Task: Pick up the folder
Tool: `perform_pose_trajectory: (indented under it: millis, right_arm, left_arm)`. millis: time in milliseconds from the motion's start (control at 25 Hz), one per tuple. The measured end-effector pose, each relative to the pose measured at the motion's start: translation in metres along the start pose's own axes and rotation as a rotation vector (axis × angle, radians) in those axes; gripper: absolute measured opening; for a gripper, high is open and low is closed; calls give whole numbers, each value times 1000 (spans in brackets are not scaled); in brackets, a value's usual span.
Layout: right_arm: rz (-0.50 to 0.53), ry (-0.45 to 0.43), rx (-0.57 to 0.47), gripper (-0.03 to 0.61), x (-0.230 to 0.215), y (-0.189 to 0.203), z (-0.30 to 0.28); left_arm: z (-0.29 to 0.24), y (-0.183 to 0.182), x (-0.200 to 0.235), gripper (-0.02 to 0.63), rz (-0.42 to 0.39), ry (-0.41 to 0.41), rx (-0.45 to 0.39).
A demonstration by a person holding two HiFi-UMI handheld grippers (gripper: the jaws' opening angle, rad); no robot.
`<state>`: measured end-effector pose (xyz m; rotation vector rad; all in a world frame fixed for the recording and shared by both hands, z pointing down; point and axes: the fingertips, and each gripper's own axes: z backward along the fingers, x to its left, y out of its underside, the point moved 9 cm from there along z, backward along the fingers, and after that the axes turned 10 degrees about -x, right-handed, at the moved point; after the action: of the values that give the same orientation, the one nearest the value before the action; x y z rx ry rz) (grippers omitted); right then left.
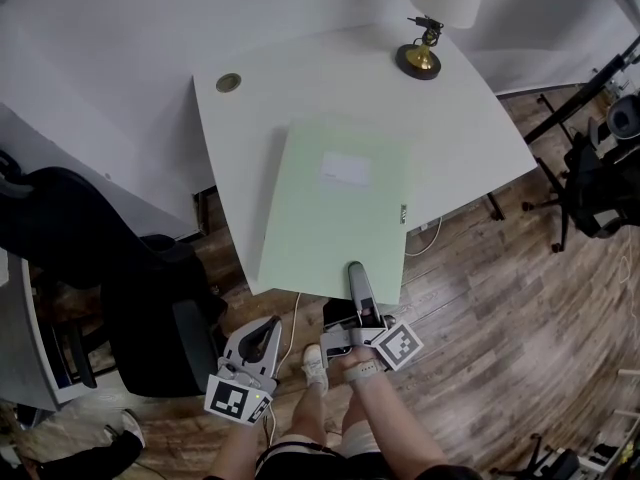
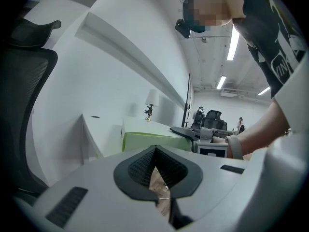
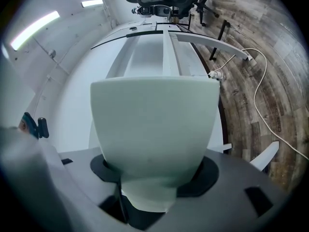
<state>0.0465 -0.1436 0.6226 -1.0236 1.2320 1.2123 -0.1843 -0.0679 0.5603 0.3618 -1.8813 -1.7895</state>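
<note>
A pale green folder (image 1: 335, 208) lies flat on the white table (image 1: 300, 78), its near end hanging over the table's front edge. My right gripper (image 1: 355, 273) reaches in level from below that end, one jaw lying on the folder's top face. In the right gripper view the folder (image 3: 154, 124) fills the space between the dark pads, with no gap showing. My left gripper (image 1: 268, 328) hangs lower left, away from the table, its jaws together on nothing. From the left gripper view the folder (image 2: 149, 141) is seen side-on.
A brass-footed lamp (image 1: 430, 28) stands at the table's far right corner, and a round grommet (image 1: 228, 82) sits at the far left. A black office chair (image 1: 90, 238) is to the left, more chairs (image 1: 600, 178) at right. A white cable (image 3: 260, 95) runs over the wooden floor.
</note>
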Motion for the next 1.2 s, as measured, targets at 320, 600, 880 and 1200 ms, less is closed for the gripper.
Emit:
perform_pose_trajectory:
  millis: [320,600,880,1200]
  right_arm:
    - [26,4,49,296,5,-13,0]
    - [64,7,73,296,10,-29,0]
    - [110,-10,98,296,22,-48,2]
    - [206,-61,148,296,44,-73,-4]
  left_arm:
    - [0,-8,-6,12,-9,-17,-19]
    - [-5,-13,-12,12,-4,-31,-25]
    - [-7,-20,-21,12,-11,-50,-41]
    - [-8,-32,-32,12,-17,-79,-67]
